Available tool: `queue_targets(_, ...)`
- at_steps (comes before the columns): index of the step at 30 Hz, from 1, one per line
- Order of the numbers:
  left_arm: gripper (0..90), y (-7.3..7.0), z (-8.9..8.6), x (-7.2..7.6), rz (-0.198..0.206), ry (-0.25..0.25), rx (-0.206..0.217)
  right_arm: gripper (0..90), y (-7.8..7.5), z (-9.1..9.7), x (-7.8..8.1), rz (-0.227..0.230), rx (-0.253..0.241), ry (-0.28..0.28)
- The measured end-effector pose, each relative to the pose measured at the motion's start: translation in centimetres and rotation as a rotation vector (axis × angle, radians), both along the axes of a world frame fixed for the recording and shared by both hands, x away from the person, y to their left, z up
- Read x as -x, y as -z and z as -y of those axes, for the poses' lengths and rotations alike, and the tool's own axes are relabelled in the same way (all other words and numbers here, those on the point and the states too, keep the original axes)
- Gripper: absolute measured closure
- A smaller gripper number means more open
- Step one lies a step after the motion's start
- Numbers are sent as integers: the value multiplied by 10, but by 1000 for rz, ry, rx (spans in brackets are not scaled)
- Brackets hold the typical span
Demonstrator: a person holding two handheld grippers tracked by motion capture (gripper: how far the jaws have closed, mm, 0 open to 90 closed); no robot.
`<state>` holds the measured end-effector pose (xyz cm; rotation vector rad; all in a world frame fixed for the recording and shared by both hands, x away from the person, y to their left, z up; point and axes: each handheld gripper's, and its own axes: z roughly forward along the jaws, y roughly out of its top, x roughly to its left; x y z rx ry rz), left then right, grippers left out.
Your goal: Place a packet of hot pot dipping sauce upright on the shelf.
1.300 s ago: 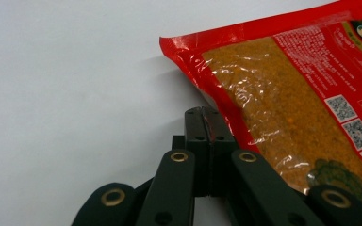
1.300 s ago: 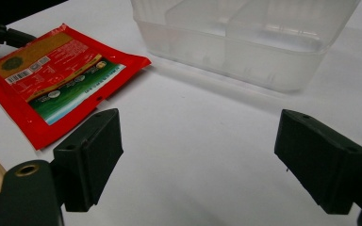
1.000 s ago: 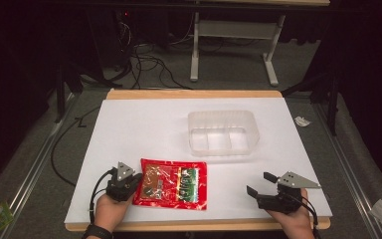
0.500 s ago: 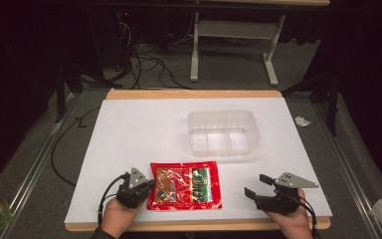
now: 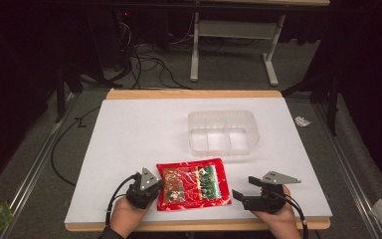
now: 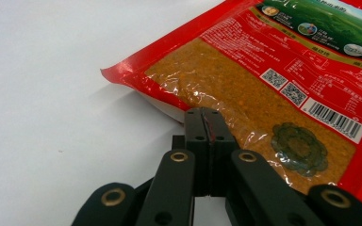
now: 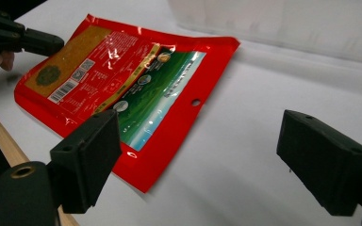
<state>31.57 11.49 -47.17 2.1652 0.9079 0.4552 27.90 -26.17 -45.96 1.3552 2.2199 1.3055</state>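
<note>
A red food packet (image 5: pixel 194 185) with a clear window and a green picture lies flat near the table's front edge. My left gripper (image 5: pixel 159 187) is shut, its tips resting on the packet's (image 6: pixel 273 84) left edge, where a corner curls up; the closed jaws (image 6: pixel 206 115) meet over the film. To the packet's right my right gripper (image 5: pixel 242 188) stands open and apart from it. Its jaws have just been opening, and nothing is between them (image 7: pixel 200 136). The packet (image 7: pixel 122 89) lies ahead of it, with the left gripper (image 7: pixel 33 40) at the far side.
A clear plastic container (image 5: pixel 221 114) with divided compartments stands behind the packet, right of the middle. The white table top ends in a wooden front edge (image 5: pixel 194 226). A paper scrap (image 5: pixel 302 121) lies off the right side. Cables and a desk frame sit beyond.
The left gripper has slid to the right and the red packet has moved with it, toward the table's middle. The right gripper has shifted slightly left, nearer the packet.
</note>
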Motion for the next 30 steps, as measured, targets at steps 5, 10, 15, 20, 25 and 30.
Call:
queue_targets(5, 900, 0, 3, 1, 6, 10, -6, 115, 9, -16, -5, -74, -6, -24)
queue_targets(10, 900, 1, 8, 1, 16, 27, -10, 119, 16, -25, -7, -106, 25, -26)
queue_targets(15, 900, 1, 13, 2, 23, 42, -15, 123, 19, -25, -10, -121, 19, -7)
queue_targets(20, 900, 1, 22, 3, 30, 59, -19, 127, 20, -26, -11, -125, -2, 6)
queue_targets(25, 900, 2, 33, 6, 67, 84, -55, 143, 20, -21, -12, -136, -48, 17)
queue_targets(30, 900, 3, 32, 5, 61, 89, -45, 159, 19, -17, -11, -143, -114, 11)
